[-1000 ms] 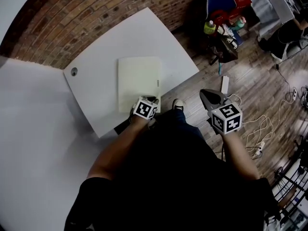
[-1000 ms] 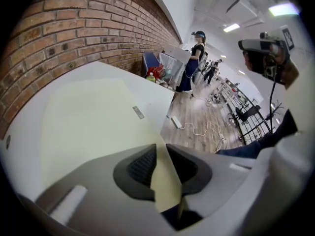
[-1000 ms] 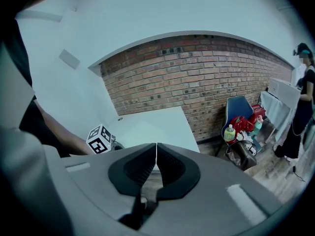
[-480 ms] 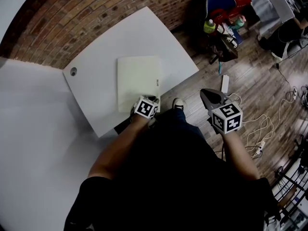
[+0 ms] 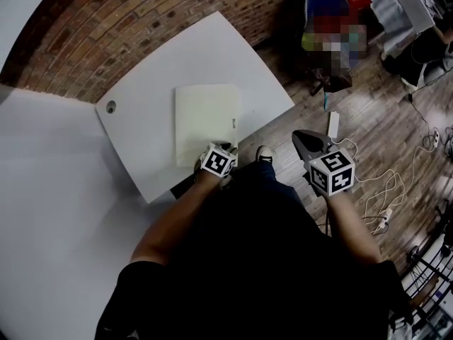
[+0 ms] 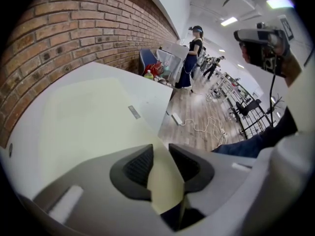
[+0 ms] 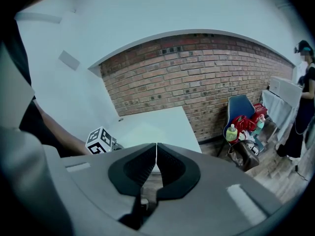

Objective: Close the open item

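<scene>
- My left tongs [image 5: 225, 149] sit at the near corner of the cream folder [image 5: 205, 119], which lies flat on the white counter [image 5: 141, 140]. The jaws have just been opening, with that corner loose between them.
- My right tongs [image 5: 302, 136] are closed and empty, held off the counter's edge over the wood floor [image 5: 368, 133].
- A power strip [image 5: 331, 124] and a cable [image 5: 382, 190] lie on the floor. A brick wall [image 5: 141, 20] stands behind the counter.

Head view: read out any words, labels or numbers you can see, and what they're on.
Small grey label on the pale flat item: too small to read.
Two marker cubes: black-and-white patterns, no words.
Nothing else legible.
</scene>
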The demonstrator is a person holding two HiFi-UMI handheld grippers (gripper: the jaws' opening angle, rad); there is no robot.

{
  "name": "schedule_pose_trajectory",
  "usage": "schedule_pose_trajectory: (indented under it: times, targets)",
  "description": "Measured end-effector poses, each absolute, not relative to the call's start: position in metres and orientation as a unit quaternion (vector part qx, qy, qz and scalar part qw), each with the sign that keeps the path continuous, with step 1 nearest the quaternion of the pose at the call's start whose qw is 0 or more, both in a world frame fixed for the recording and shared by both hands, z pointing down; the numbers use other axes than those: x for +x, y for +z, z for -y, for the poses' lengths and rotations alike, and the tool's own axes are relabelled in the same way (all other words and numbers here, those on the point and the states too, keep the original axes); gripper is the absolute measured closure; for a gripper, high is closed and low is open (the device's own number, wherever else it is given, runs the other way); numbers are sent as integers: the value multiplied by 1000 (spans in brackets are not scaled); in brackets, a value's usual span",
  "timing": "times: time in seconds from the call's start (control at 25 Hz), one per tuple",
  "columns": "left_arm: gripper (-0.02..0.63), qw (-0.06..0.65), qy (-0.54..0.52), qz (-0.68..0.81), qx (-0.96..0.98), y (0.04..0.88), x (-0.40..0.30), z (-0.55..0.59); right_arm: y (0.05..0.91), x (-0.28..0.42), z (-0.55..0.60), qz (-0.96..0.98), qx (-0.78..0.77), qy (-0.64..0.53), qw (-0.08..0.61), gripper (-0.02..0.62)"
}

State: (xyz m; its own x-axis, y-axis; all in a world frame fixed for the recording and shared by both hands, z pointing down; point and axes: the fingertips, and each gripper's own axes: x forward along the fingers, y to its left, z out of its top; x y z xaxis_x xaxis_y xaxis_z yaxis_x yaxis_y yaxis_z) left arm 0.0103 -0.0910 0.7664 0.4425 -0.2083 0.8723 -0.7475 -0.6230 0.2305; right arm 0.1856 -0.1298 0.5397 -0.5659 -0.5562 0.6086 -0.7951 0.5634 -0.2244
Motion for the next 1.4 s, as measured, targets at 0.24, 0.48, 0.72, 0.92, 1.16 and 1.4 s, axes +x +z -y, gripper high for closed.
schedule_pose_trajectory:
  times: [0.24,0.48,0.72,0.92,1.16,1.4]
  targets:
    - [482,322,423,301,792,764,13,88,541,192,129,846,403,248,245,589]
    - [451,345,395,294,799,760,16,85,543,191,126,846,400,251,246,589]
    - [414,379,364,271,807,758,24,79,541,187,127,848,397,249,248,589]
    - [403,406,339,270,805,757,21,77,539,187,125,848,396,248,251,589]
    - [405,395,325,304,804,750,-2,86,539,185,128,850,397,241,250,589]
    - [408,382,309,330,806,734,-22,93,535,179,131,855,390,232,250,589]
